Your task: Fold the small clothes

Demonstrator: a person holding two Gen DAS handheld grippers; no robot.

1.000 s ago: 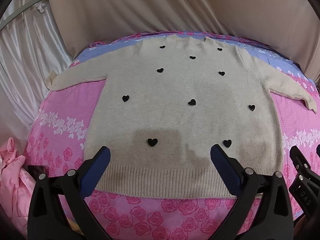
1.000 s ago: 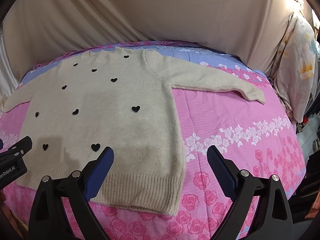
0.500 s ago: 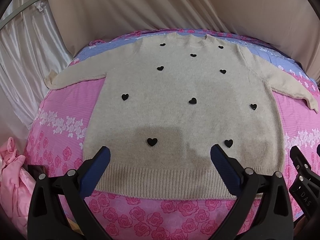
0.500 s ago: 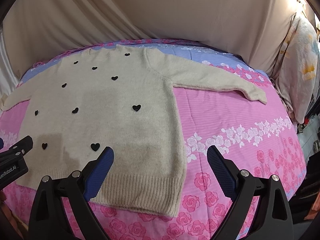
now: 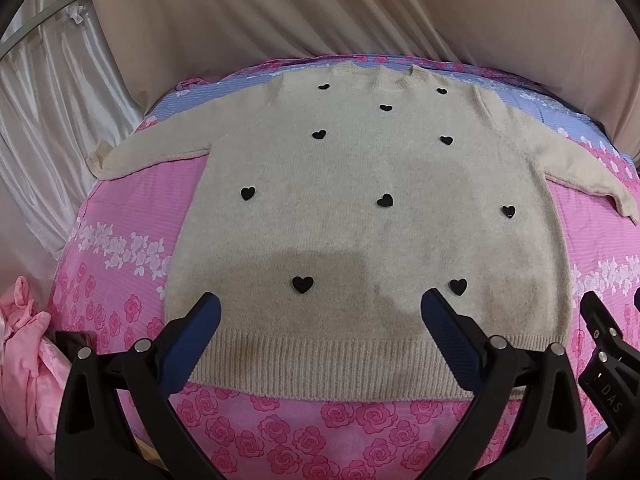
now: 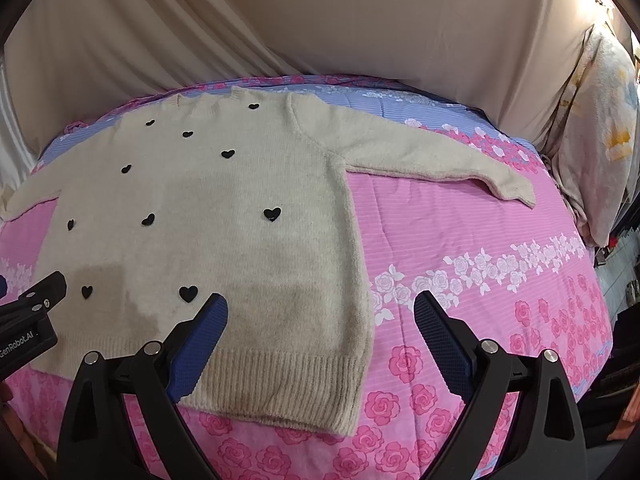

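Observation:
A small beige knit sweater (image 5: 360, 208) with black heart patches lies flat, face up, on a pink rose-print bed, sleeves spread to both sides. It also shows in the right wrist view (image 6: 224, 232), its right sleeve (image 6: 432, 160) stretched out over the sheet. My left gripper (image 5: 320, 312) is open and empty, hovering above the ribbed hem (image 5: 320, 364). My right gripper (image 6: 320, 312) is open and empty above the hem's right corner (image 6: 344, 396). Each gripper's body shows at the edge of the other's view.
The bed sheet (image 6: 480, 264) is pink with roses and a lilac band at the far side. A beige curtain (image 5: 320, 8) hangs behind the bed. A pink garment (image 5: 24, 352) lies off the bed's left edge. A pillow (image 6: 600, 120) leans at far right.
Both views have risen and tilted slightly; the sweater sits a touch higher in frame. Both grippers stay open and the sweater has not moved.

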